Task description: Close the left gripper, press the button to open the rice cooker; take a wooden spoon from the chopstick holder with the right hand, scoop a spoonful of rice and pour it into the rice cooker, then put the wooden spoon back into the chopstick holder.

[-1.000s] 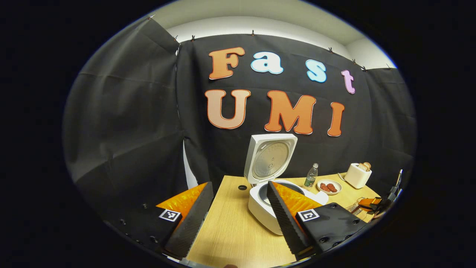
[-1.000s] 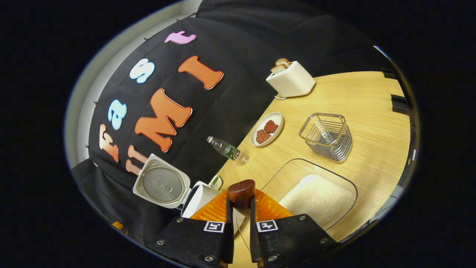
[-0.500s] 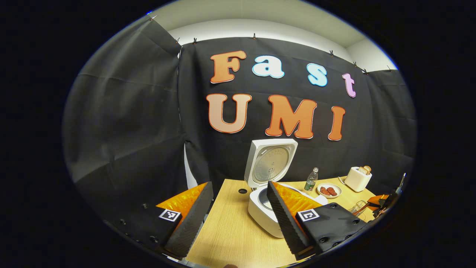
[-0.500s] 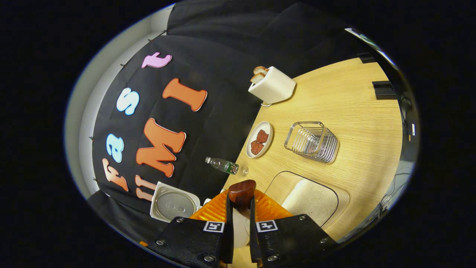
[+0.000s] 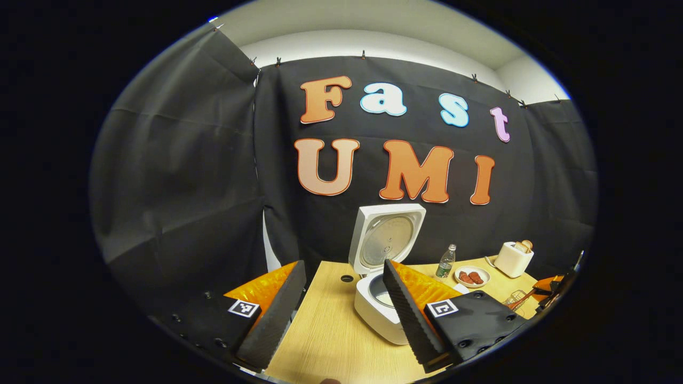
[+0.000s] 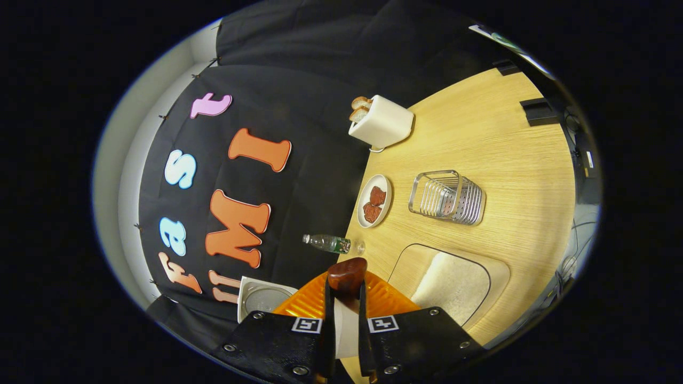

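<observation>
Gripping wooden spoon [image 6: 347, 274], right claw [image 6: 346, 298] pinches handle end. Left claw [image 5: 341, 304] spread over desk [image 5: 331, 336]; rice cooker [image 5: 373, 309] lid up, 1 o'clock.

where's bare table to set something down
Bare wood lies left of the open rice cooker, and on the table beyond the wire holder and toaster. It is crowded where bottle, plate and rice tray cluster.

Black cloth [image 5: 176, 176] is hanging clipped along the booth's wall — a pale wall [image 5: 373, 42] is showing above it, upper frame — and a light wooden table [image 5: 331, 336] is filling the bottom.
</observation>
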